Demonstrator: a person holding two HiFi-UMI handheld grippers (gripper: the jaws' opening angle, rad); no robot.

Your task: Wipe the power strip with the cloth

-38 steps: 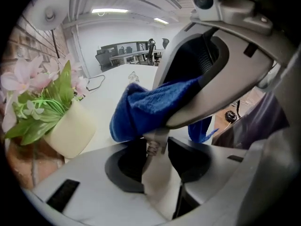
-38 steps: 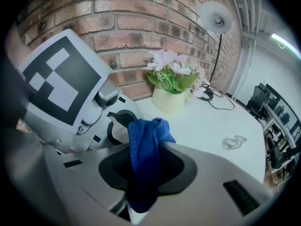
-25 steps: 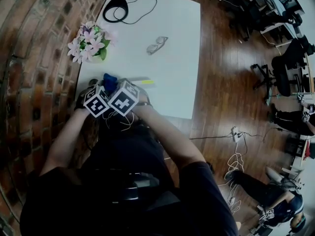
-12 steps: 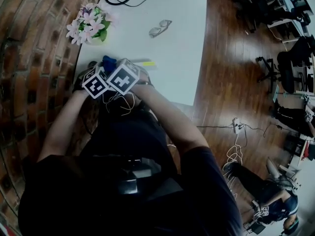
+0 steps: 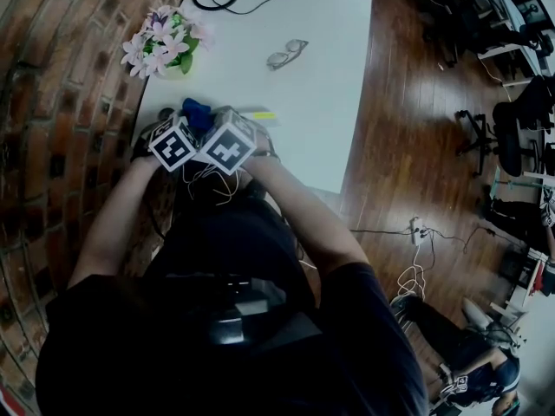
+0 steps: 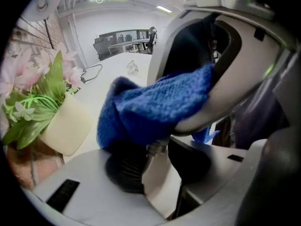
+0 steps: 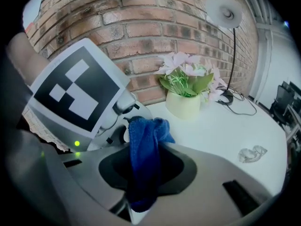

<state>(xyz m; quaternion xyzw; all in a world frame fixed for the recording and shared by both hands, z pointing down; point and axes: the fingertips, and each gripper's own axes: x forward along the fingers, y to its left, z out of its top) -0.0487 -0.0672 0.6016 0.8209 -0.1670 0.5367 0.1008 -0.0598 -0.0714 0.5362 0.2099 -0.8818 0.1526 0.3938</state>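
White table (image 5: 321, 76) by brick wall (image 5: 61, 102); left gripper (image 6: 156, 163) seems clamped on strip (image 6: 160, 188), right gripper (image 7: 143, 175) pinches cloth (image 7: 143, 142) over it; wiping looks underway, unfinished.

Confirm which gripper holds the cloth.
The right gripper: the blue cloth is pinched between its jaws. The left gripper clamps a white piece, likely the power strip.

Blue knit cloth (image 7: 143, 159) is seen as soft, fuzzy, matt. White plastic power strip (image 6: 156, 191) is seen as smooth w/ slight sheen. White table top (image 5: 321, 76) is seen smooth, matt. Red-brown brick wall (image 7: 150, 22) is shown v. rough; dark wood floor (image 5: 408, 146) is polished, glossy.
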